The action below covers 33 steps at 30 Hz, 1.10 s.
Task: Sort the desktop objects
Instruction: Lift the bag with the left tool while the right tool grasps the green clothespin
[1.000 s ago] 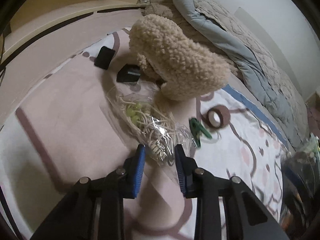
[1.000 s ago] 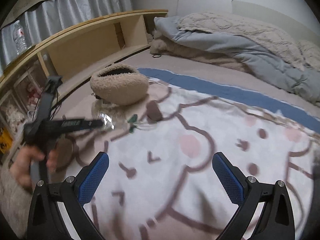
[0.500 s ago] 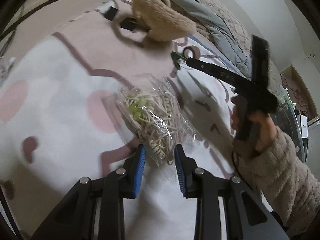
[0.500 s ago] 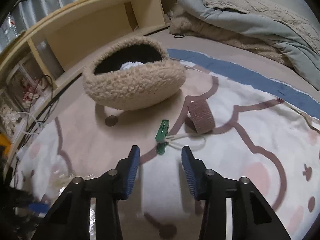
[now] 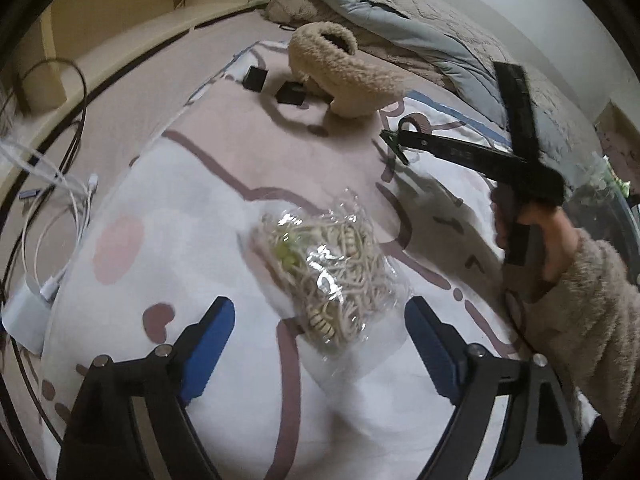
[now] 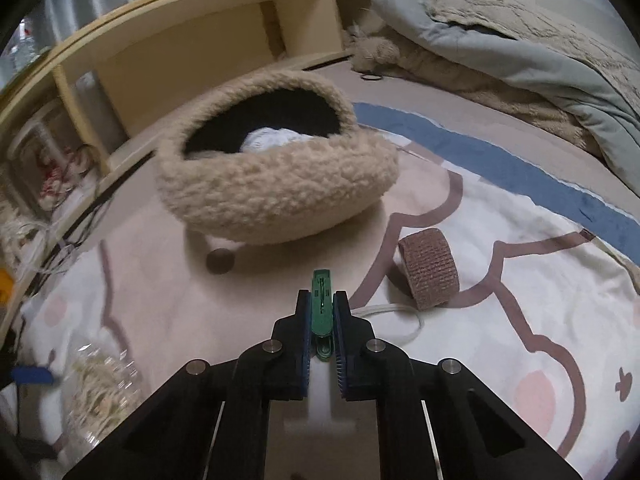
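Right claw (image 6: 322,320) is closing, blue pads pinching the green peg (image 6: 322,308) by its flat sides at mid-length; the peg lies on the blanket (image 6: 500,360), nose toward the basket (image 6: 280,196). Peg looks light, stiff plastic, sprung; a hold across the sides should keep it from twisting, though smooth faces could slip if gripped near the tip. A white cord (image 6: 396,312) lies just beside it and may be attached to it; cannot tell.

Left claw (image 5: 320,340) is opening, pads spread wide with the bag (image 5: 332,276) lying between them, untouched, on the blanket. Bag is clear crinkly film, slippery, holding pale cords with something yellow-green inside. Soft and light by the look; best taken at a bunched edge, not the slack middle.

Tape roll (image 6: 430,274), brown and woven, rests on its side near the peg. Probably light, squashy and rough enough to hold; liable to roll.

Basket is fleecy, soft-walled, dark-lined, mouth tilted open; something white sits inside, nothing else visible. Two black blocks (image 5: 256,79) lie just beside it.
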Each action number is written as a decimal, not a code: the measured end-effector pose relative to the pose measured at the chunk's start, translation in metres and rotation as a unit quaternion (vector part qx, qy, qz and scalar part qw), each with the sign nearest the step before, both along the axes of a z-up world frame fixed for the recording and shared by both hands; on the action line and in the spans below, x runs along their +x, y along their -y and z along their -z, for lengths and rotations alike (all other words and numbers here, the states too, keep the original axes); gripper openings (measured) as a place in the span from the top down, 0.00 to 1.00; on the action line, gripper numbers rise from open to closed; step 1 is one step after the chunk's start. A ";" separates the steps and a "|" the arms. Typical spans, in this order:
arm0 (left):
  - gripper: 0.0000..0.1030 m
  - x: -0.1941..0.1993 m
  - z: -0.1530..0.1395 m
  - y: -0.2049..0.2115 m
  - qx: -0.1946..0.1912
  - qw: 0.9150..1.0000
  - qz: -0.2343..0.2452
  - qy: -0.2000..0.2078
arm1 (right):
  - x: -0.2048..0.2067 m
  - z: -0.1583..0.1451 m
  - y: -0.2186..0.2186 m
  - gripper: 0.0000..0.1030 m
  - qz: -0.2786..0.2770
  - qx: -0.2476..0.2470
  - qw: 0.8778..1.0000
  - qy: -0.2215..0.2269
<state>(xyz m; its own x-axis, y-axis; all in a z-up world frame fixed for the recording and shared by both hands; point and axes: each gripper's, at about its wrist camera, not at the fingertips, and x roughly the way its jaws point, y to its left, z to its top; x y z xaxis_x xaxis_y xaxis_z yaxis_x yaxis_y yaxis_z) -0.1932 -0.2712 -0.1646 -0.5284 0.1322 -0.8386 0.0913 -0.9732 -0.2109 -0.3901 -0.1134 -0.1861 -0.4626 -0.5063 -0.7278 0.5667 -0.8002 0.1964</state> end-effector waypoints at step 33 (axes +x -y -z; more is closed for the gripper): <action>0.04 -0.032 0.005 -0.030 -0.082 0.997 0.010 0.004 | 0.122 0.011 -0.031 0.83 -0.170 0.075 0.982 0.044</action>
